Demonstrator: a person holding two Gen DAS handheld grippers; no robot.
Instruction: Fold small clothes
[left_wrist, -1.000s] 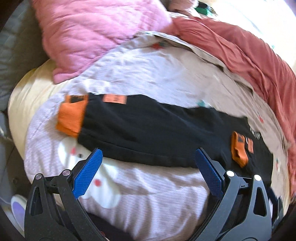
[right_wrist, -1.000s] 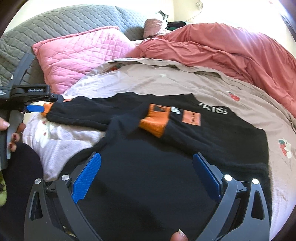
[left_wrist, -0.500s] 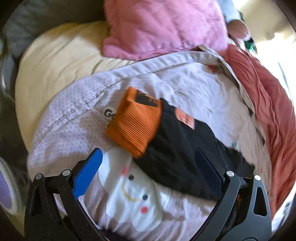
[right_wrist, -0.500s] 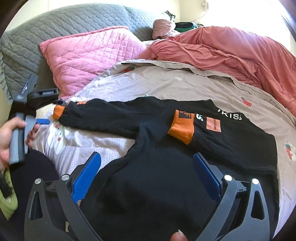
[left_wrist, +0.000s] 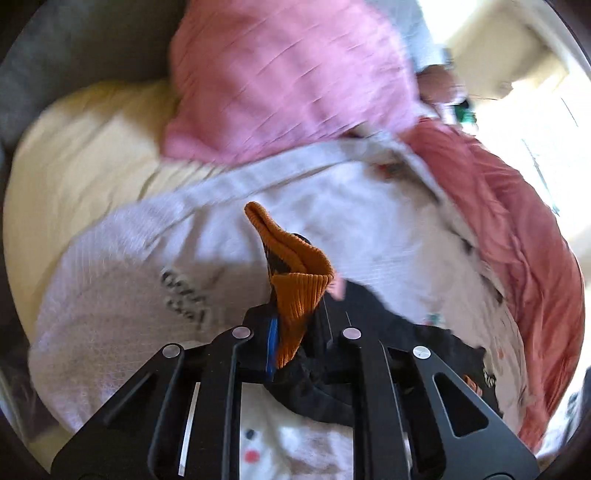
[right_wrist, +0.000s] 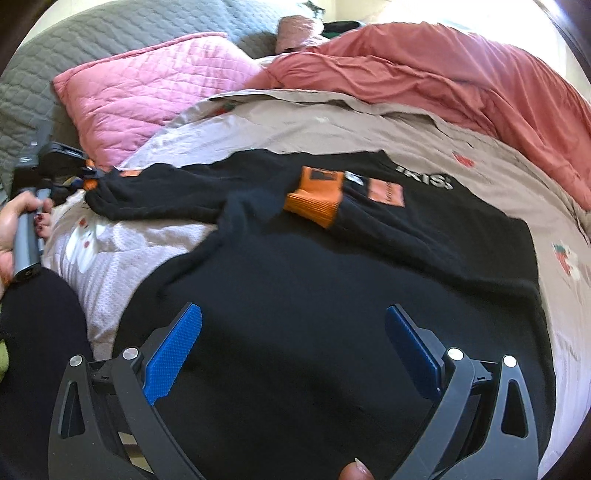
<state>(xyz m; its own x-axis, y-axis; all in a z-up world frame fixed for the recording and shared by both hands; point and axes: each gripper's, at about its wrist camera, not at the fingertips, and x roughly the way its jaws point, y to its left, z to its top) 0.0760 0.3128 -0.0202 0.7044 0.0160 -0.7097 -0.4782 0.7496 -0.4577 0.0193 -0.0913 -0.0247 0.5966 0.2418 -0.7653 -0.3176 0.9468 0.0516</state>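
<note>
1. Sweatshirt (right_wrist: 332, 295): one, black, spread flat on the bed cover (right_wrist: 369, 125); two orange cuffs.
2. Left gripper (left_wrist: 291, 325): clamped onto one cuff (left_wrist: 295, 280).
3. Right gripper (right_wrist: 291, 350): jaws wide apart, holding nothing.

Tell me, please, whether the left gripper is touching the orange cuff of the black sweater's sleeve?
Touching. In the left wrist view the left gripper is shut on the orange cuff, the ribbed fabric pinched between its fingers.

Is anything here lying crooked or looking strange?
Nothing looks damaged or spilled. The sweater lies uneven: one sleeve is folded across the chest, its cuff on the front, while the other sleeve stretches sideways, its cuff pinched in the left gripper.
</note>
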